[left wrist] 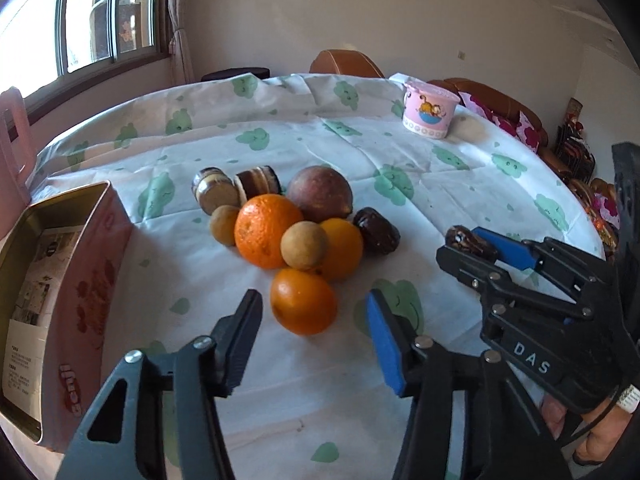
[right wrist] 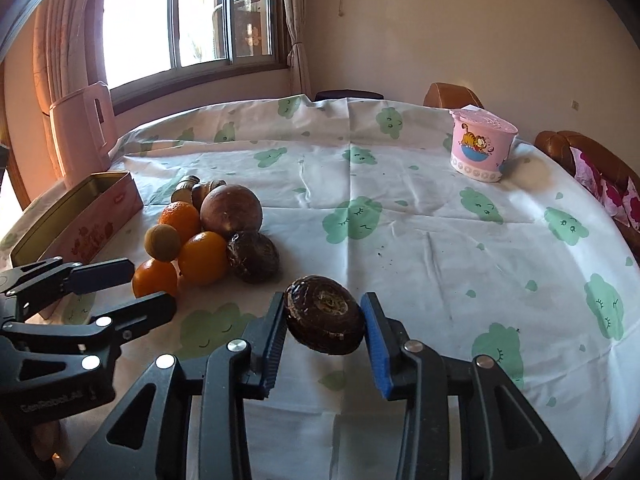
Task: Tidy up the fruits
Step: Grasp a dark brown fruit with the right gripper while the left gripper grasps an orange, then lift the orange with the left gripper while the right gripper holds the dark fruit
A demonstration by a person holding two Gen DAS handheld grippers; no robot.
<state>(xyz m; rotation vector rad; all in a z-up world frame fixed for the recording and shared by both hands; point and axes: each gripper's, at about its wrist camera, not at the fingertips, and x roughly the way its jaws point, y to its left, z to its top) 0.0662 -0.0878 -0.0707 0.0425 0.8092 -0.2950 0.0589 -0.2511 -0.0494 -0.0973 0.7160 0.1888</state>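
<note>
Right gripper (right wrist: 324, 330) is clamped on a dark fruit (right wrist: 325, 314), bottom centre. Left gripper (left wrist: 316, 320) sits part-open around the nearest orange (left wrist: 303, 301), not yet pinching. The pile (left wrist: 280, 220) at frame centre is unsorted; tin (left wrist: 48, 280) at left holds no fruit.

"DAS" on right gripper (left wrist: 472, 246), "GenRobot.AI" on left gripper (right wrist: 134, 286)

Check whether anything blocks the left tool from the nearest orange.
Nothing visible does. The left tool has its fingers on either side of the nearest orange, with only bare tablecloth around. The other fruits lie behind that orange.
</note>
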